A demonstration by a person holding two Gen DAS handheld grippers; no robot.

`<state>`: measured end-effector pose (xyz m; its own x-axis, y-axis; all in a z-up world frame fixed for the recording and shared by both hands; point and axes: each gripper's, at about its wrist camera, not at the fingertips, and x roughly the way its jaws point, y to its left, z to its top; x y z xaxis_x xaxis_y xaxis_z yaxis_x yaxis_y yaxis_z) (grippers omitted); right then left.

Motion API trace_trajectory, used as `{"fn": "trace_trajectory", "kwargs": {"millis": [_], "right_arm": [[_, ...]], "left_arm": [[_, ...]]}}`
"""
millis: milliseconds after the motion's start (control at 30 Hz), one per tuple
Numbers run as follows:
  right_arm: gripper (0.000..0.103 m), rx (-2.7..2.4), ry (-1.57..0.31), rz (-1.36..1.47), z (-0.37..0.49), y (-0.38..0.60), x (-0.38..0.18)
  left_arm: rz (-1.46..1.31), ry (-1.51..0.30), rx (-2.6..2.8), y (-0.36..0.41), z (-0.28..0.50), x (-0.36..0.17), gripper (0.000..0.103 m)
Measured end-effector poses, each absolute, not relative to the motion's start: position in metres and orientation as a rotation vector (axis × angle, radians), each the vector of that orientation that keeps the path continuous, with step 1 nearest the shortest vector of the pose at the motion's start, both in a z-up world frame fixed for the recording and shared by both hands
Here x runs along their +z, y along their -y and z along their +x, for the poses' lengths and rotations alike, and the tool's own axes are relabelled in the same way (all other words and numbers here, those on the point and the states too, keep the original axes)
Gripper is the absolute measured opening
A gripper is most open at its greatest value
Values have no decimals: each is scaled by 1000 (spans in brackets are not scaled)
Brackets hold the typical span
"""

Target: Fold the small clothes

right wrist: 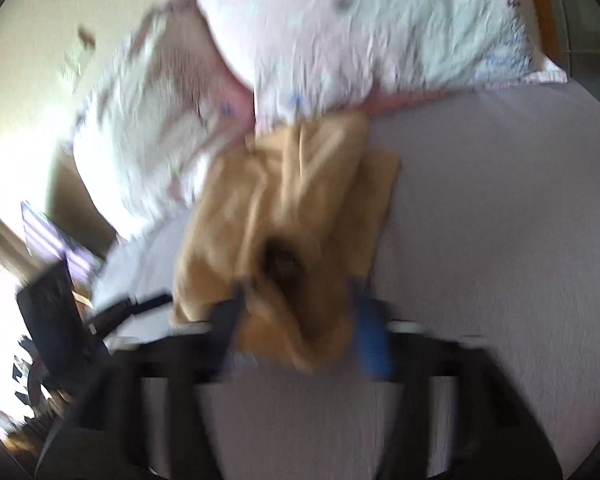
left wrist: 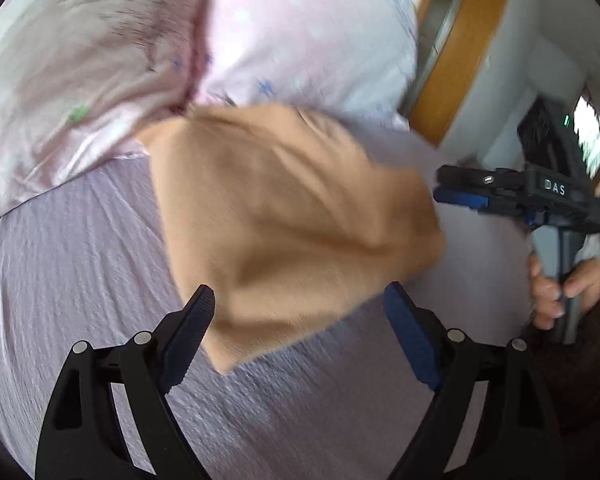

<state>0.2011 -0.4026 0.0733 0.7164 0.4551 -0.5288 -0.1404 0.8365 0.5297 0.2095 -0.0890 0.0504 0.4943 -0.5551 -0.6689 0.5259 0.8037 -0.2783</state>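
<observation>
A small tan garment [left wrist: 284,220] lies folded over on the lilac bed sheet [left wrist: 60,272]. My left gripper [left wrist: 300,312] is open, its jaws wide apart on either side of the garment's near corner, holding nothing. My right gripper [left wrist: 440,188] shows at the garment's right edge in the left wrist view, held by a hand [left wrist: 560,292]; its fingers look close together there. In the blurred right wrist view the garment [right wrist: 296,220] lies bunched, and the right gripper [right wrist: 296,304] shows its jaws apart around the near part of the cloth.
Two pink floral pillows [left wrist: 180,40] lie behind the garment, touching its far edge. A wooden frame [left wrist: 456,52] and a white wall stand at the right. The left gripper's body [right wrist: 56,312] shows at the left of the right wrist view.
</observation>
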Motion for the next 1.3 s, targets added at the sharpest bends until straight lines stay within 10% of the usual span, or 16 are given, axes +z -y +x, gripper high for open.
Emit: {"fn": "trace_trajectory", "kwargs": {"millis": [200,567,633,800,900,967,1000,1033,1300], "right_arm": [[53,282,-785,368,317,382,85],[52,259,-965,-156,422,267,78],[3,246,-983,-222,426,261,70],[3,180,-831,43,422,304,95],[9,175,-874,78,423,312,90],[40,169,-849,166,406,329,97],[79,201,-814,245,391,342,101],[96,228,-791,314,376,355,103],[95,398,-974,752,299,407,17]], "left_arm": [[-135,-871,-562,66,234,46,88],[-161,-982,-612,71,243,6,88],[-154,-978,-618,72,242,6,88],[-159,-956,-623,72,238,7,88],[-198,-959,-630,67,234,9,87],[-251,-936,-619,56,232,19,87],[-280,-908,-611,48,233,27,87],[-324,-873,-612,38,234,35,87],[-415,-1033,-570,45,293,25,88]]}}
